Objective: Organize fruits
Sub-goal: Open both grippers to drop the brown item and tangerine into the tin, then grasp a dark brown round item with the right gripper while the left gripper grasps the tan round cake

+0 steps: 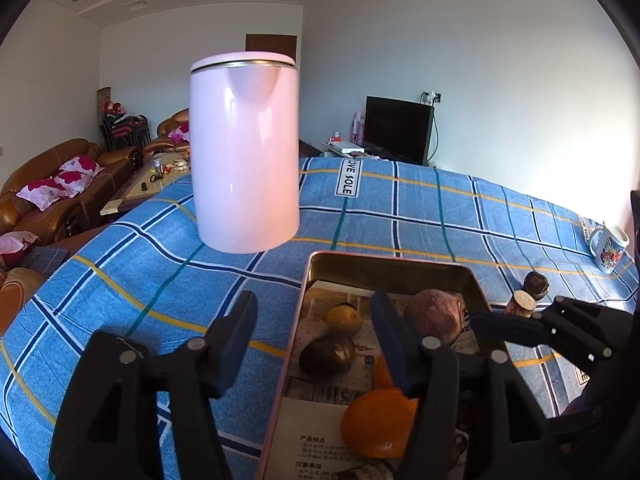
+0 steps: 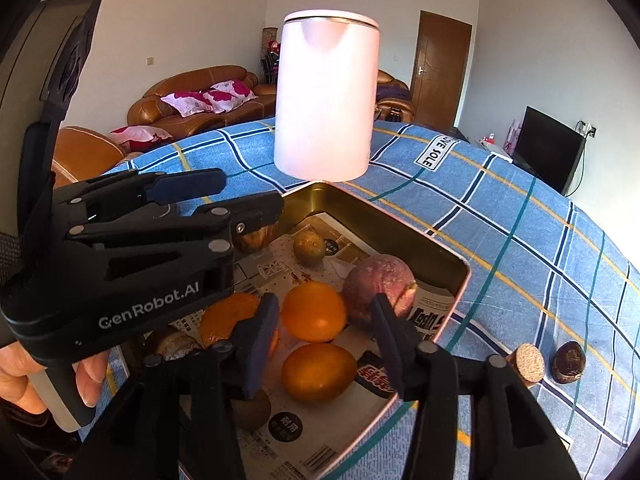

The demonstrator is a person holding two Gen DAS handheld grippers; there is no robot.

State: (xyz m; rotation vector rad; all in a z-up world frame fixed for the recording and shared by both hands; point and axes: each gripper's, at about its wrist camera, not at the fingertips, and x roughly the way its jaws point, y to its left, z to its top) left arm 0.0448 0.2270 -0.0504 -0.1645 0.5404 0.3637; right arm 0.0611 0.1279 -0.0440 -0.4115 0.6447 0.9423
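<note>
A gold metal tray (image 2: pixel 404 232) lined with printed paper holds several fruits: oranges (image 2: pixel 314 312), a purple-red round fruit (image 2: pixel 376 288) and small brown fruits (image 2: pixel 309 248). The tray (image 1: pixel 384 268) also shows in the left wrist view with an orange (image 1: pixel 376 422) and the purple fruit (image 1: pixel 434 314). My right gripper (image 2: pixel 326 338) is open and empty just above the oranges. My left gripper (image 1: pixel 312 340) is open and empty over the tray's left rim; it also shows in the right wrist view (image 2: pixel 240 194). Two small dark fruits (image 2: pixel 568 362) lie on the cloth right of the tray.
A tall pink kettle (image 1: pixel 244 152) stands on the blue checked tablecloth (image 1: pixel 440 216) just behind the tray. A white printed mug (image 1: pixel 610 246) sits at the far right. Sofas, a coffee table and a dark TV lie beyond the table.
</note>
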